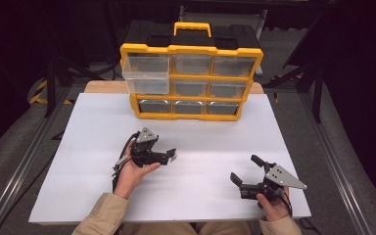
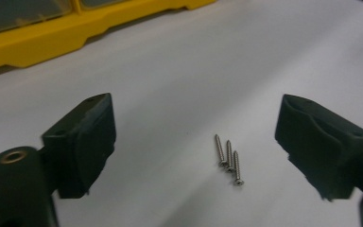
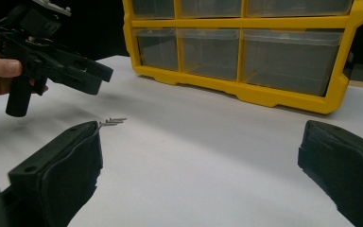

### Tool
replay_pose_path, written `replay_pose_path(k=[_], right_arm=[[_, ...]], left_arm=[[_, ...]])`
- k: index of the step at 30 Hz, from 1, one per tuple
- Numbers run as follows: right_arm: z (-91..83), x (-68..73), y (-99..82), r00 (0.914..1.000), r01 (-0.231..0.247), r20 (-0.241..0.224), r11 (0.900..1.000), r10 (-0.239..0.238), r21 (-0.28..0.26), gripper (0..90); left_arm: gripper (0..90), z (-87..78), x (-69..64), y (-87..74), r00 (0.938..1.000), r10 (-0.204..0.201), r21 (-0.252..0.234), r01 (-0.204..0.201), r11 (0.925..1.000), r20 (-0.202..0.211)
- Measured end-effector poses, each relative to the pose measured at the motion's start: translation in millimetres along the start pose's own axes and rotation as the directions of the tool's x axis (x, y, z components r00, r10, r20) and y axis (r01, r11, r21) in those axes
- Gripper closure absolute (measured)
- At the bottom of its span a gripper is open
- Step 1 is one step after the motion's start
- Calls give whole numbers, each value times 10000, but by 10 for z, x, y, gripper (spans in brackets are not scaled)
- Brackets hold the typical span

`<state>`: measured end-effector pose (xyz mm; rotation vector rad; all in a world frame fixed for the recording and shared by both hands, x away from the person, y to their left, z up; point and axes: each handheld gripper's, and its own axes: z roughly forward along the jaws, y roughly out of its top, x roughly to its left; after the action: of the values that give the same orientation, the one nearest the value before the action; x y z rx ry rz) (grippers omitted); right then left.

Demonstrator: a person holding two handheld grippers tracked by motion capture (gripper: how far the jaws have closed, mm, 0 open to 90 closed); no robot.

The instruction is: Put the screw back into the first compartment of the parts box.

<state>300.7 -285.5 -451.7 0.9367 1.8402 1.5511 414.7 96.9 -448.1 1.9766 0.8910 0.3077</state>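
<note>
Three small silver screws (image 2: 228,158) lie side by side on the white tabletop (image 1: 215,137). My left gripper (image 1: 170,155), held in a hand at centre left, hovers just above them and is open. In the left gripper view the screws lie on the table between its two black jaws (image 2: 194,123), untouched. The right gripper view has the screws (image 3: 112,121) under the left gripper (image 3: 92,78). My right gripper (image 1: 243,167) rests near the front right edge, open and empty (image 3: 203,142).
A yellow and black organizer case (image 1: 191,49) with clear drawers stands at the back of the table. Its upper left drawers (image 1: 146,74) are pulled out toward me. Dark floor and metal rails surround the table.
</note>
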Motion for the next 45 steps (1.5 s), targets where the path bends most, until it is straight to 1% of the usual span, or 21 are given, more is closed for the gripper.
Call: replay_pose_path(k=[2,4,5,6,8,10,12,13,14,17,20,24,25,26,28,30,33,37,40,43,45], right_arm=[[-3,-1,0,10000,18,16,10000,-18,-4,10],[-5,-4,0,10000,20,28,10000,-20,-4,10],[-5,-2,0,10000,-34,13,10000,34,-21,10],[-4,-2,0,10000,-36,10,10000,36,-19,10],[-2,0,0,10000,-35,-6,10000,35,1,10],[-1,1,0,10000,-39,-17,10000,39,0,10],[-2,0,0,10000,-41,-15,10000,41,0,10],[-3,-1,0,10000,-29,-10,10000,29,-3,10],[-5,-3,0,10000,-23,-14,10000,23,-6,10],[-5,-4,1,10000,-30,-17,10000,30,-6,10],[-3,-2,1,10000,-20,-16,10000,20,-1,10],[-5,-3,1,10000,21,-24,10000,-21,7,10],[-6,-3,1,10000,24,-40,10000,-24,8,11],[-7,-5,1,10000,21,-39,10000,-21,-1,10],[-8,-3,3,10000,-20,-47,10000,20,-12,10],[-8,-5,3,10000,23,-45,10000,-23,3,11],[-6,-2,2,10000,35,-44,10000,-35,12,11],[-4,7,5,10000,32,-66,10000,-32,-24,11],[-3,7,4,10000,37,-77,10000,-38,-19,11],[-5,4,5,10000,21,-78,10000,-21,1,11],[-5,3,5,10000,42,-63,10000,-42,-3,11]], left_arm=[[213,35,-3,6,9999,123,260,-121,9996,-65],[260,62,7,20,9994,191,524,-175,9985,-284],[277,71,9,30,9999,-3,743,12,9972,-115],[319,79,11,39,9999,-41,912,54,9958,-146],[340,98,0,76,9994,112,1377,-67,9904,-317],[417,104,-2,91,9998,78,1449,-51,9894,-181],[446,120,-11,110,10000,13,1536,-9,9881,-22],[492,125,-15,121,10000,52,1713,-57,9852,37],[527,144,-20,125,9995,-25,1804,-33,9836,320],[650,196,-47,126,9988,39,2048,-138,9787,484],[721,239,-65,133,9975,-34,2354,-133,9718,705],[772,273,-83,136,9980,19,2484,-174,9685,624],[772,276,-91,138,9982,-60,2658,-98,9640,588],[784,287,-88,142,9978,34,2607,-206,9652,661],[808,300,-95,142,9977,76,2851,-264,9581,667],[813,306,-100,139,9980,163,2834,-331,9584,614],[833,309,-107,146,9982,336,2931,-469,9549,503],[863,313,-105,152,9986,356,2991,-457,9531,392],[877,315,-92,153,9990,47,3061,-185,9518,456],[880,317,-95,162,9992,33,3066,-155,9517,401],[880,315,-92,164,9991,-119,3067,-11,9518,406]])
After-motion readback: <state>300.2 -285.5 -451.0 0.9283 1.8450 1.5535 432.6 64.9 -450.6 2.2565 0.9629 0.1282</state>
